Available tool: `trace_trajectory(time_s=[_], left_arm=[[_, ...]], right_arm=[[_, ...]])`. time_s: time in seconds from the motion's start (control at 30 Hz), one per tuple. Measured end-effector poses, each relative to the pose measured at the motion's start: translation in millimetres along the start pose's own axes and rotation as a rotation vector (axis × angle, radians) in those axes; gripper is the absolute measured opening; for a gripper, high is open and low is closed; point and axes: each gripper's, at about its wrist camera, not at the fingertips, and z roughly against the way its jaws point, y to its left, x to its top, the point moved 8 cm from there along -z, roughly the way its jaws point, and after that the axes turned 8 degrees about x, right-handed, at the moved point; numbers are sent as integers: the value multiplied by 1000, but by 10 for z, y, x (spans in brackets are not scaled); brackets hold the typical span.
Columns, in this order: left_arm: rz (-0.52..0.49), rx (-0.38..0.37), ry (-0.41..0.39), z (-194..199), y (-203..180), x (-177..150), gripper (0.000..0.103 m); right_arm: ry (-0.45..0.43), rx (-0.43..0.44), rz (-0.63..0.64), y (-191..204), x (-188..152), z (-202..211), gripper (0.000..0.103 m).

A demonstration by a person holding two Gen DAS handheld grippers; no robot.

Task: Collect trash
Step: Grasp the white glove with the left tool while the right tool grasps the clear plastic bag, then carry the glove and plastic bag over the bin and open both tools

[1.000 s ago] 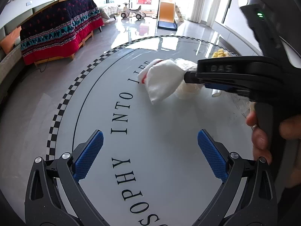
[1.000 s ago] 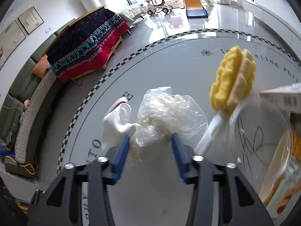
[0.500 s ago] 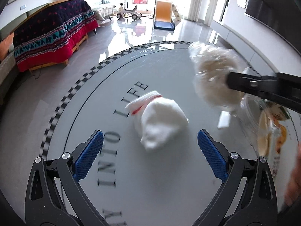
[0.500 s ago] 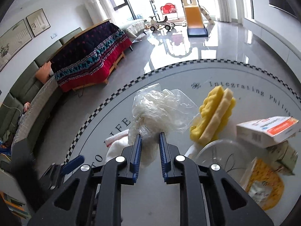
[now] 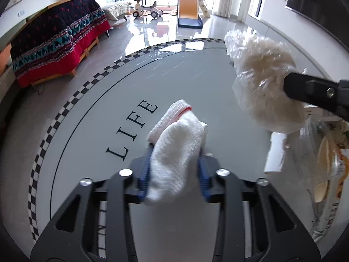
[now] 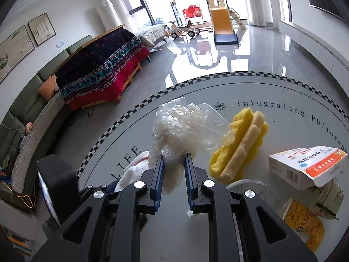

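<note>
Now left claw clamps white sock; right claw clamps tissue-stuffed plastic bag.

The left gripper has its blue pads mostly covered by the white sock draped between them, and the sock's lower end blurs against the tabletop. Right of the sock, the right gripper is cut off by the picture's edge, and it hides part of the crumpled plastic bag. Below the bag, a clear container is too distorted to tell its contents, and the white handle is partly hidden behind the bag.
</note>
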Motion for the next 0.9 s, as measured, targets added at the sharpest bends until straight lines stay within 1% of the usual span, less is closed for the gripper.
trace_trajectory(time_s=[0.17, 0.27, 0.4, 0.67, 0.9], left_arm=[[9, -18, -2, 190, 6, -140, 28], [21, -25, -7, 416, 37, -266, 28], [23, -12, -41, 842, 102, -446, 28], [32, 9, -82, 1518, 292, -860, 28], [108, 39, -97, 2032, 715, -1462, 28]], right_arm=[[-2, 7, -3, 43, -97, 183, 20], [-3, 18, 1, 156, -195, 364, 20], [-3, 36, 29, 407, -361, 614, 20], [16, 70, 85, 956, -876, 1074, 20], [45, 108, 152, 1415, -1445, 1407, 20]])
